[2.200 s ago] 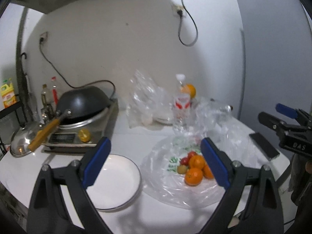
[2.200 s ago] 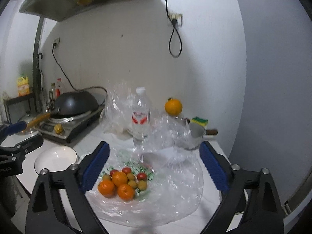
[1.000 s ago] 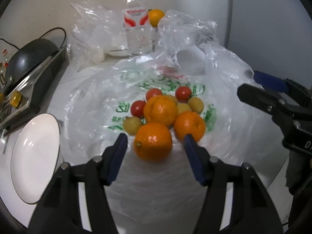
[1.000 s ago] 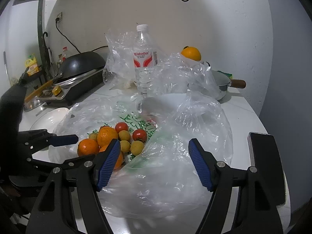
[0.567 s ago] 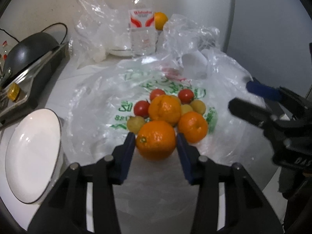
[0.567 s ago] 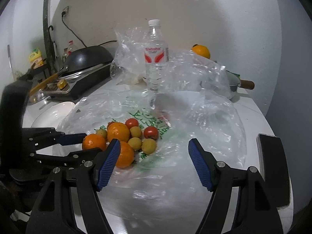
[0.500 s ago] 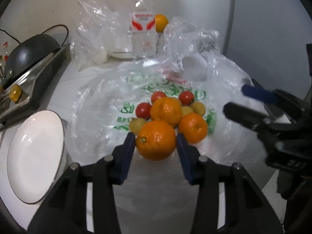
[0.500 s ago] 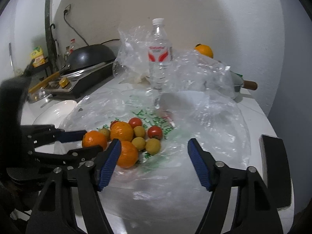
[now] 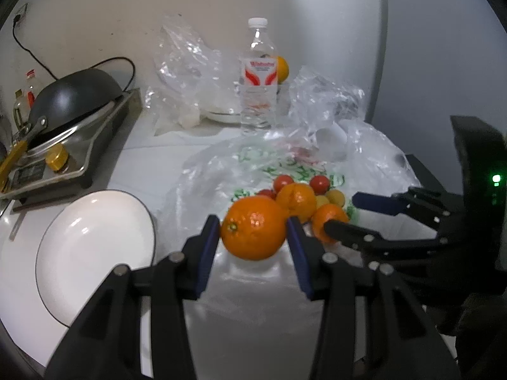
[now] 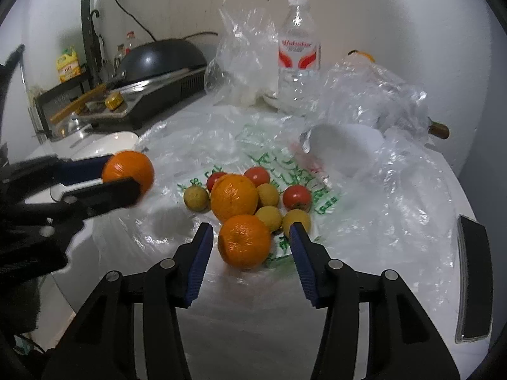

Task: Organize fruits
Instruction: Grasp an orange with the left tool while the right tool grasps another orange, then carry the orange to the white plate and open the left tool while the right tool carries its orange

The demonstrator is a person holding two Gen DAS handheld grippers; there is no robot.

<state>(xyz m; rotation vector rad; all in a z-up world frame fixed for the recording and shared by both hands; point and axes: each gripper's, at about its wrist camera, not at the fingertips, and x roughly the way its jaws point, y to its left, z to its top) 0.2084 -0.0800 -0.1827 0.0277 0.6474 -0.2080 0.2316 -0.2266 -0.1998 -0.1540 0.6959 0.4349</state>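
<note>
My left gripper is shut on a large orange and holds it above the plastic bag, just right of the white plate. The right wrist view shows that same orange held at the left. My right gripper is low over the fruit pile with its jaws closing around a second orange; a gap still shows on both sides of it. A third orange, red tomatoes and small yellow-green fruits lie behind on the bag.
A water bottle and crumpled clear bags stand at the back, with another orange behind the bottle. A black wok on a cooker sits at the left. A black phone lies near the right edge.
The left jaws closed on the front orange, lifted it and carried it left toward the plate. The right gripper came down to the pile and its jaws narrowed around another orange.
</note>
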